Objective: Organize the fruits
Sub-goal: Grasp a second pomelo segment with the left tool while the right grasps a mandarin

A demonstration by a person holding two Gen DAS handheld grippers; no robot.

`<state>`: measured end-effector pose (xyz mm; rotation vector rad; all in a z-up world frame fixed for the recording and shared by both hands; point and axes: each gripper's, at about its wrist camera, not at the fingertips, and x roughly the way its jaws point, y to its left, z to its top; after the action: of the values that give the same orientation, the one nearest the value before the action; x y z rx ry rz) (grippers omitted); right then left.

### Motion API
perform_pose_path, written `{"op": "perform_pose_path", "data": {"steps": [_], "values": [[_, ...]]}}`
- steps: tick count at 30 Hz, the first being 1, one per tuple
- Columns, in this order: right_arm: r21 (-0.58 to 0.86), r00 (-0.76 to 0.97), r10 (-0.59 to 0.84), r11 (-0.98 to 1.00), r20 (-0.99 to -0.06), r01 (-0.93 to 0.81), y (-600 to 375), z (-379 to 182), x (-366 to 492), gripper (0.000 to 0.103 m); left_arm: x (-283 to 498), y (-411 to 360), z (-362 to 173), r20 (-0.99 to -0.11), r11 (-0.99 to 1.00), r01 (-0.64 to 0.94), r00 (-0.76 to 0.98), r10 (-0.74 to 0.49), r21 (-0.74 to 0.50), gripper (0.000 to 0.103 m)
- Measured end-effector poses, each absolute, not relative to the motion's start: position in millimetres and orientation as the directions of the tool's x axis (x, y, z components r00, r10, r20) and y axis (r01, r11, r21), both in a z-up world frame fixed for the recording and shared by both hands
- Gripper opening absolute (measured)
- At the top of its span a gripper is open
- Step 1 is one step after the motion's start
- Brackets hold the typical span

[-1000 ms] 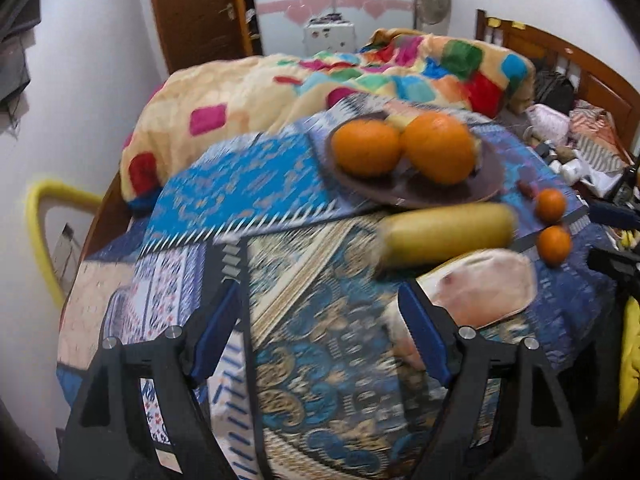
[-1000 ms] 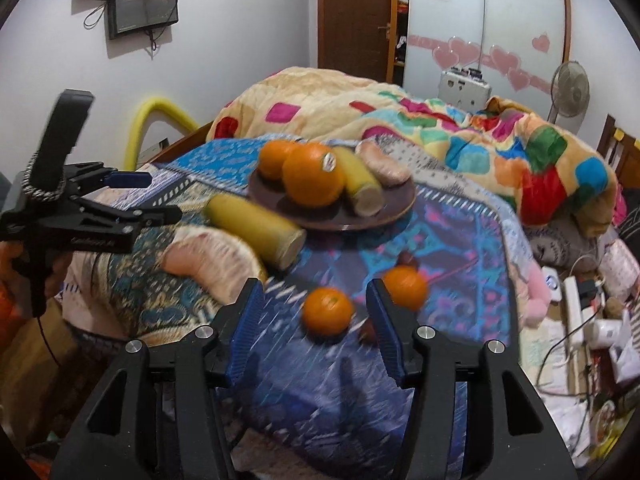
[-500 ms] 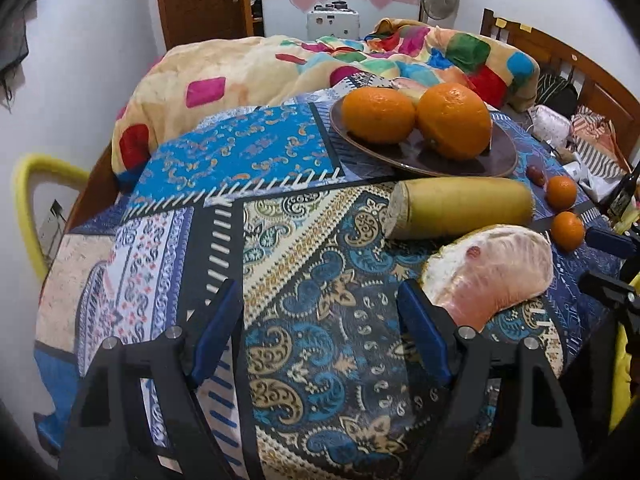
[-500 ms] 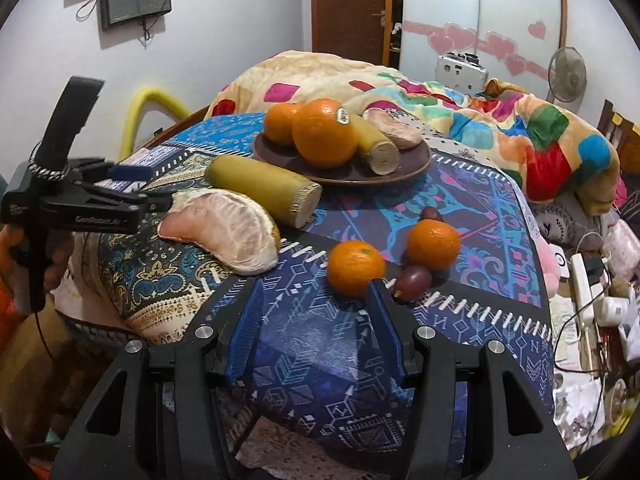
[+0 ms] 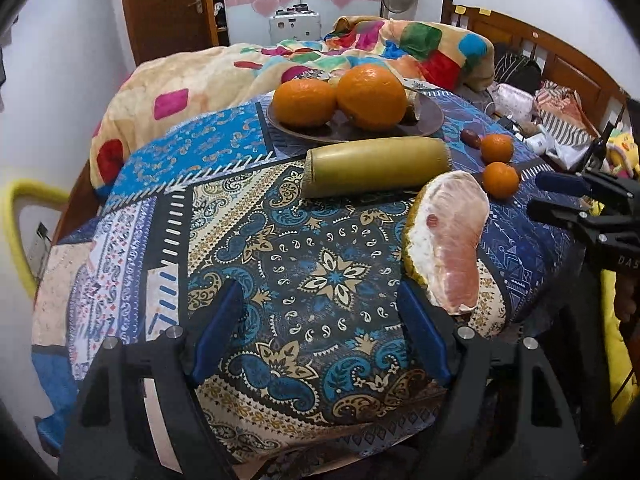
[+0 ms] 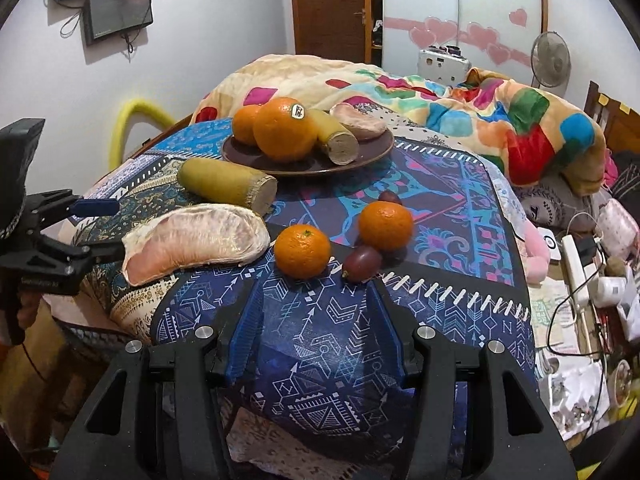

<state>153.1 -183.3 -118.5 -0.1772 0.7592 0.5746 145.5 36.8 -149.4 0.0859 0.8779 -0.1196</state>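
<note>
I see a patchwork blanket (image 6: 460, 108) bunched on the bed beyond the patterned cloths (image 5: 320, 264). A wooden door (image 6: 328, 4) stands behind, beside a wardrobe with pink heart stickers (image 6: 460, 32). A fan (image 6: 550, 54) stands right, a wall screen (image 6: 118, 10) upper left, a yellow tube (image 6: 128, 120) below it.

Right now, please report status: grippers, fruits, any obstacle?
Left gripper open, empty. Right gripper open, empty. Small orange mandarin loose, ahead of right gripper. Dark purple fruit beside it.

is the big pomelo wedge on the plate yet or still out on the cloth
Out. The pomelo wedge lies on the patterned cloth, in front of the brown plate, beside the yellow-green piece.
</note>
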Motion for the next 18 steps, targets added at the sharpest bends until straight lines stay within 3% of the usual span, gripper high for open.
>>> {"op": "perform_pose_path", "data": {"steps": [7, 15, 18], "values": [[0.074, 0.585, 0.456, 0.826, -0.670, -0.559, -182.4, -114.1, 156.7, 0.050, 149.2, 38.4, -136.0, -0.759, 0.993, 0.109, 0.649, -0.044, 0.035, 0.080], [0.058, 0.565, 0.463, 0.806, -0.683, -0.590, -166.8, -116.3, 171.1, 0.050, 153.8, 36.6, -126.7, -0.755, 0.991, 0.134, 0.646, -0.108, -0.027, 0.080], [0.056, 0.557, 0.465, 0.799, -0.688, -0.599, -163.1, -118.7, 175.0, 0.044, 157.4, 25.2, -130.4, -0.767, 0.986, 0.166, 0.630, -0.120, -0.018, 0.080]]}}
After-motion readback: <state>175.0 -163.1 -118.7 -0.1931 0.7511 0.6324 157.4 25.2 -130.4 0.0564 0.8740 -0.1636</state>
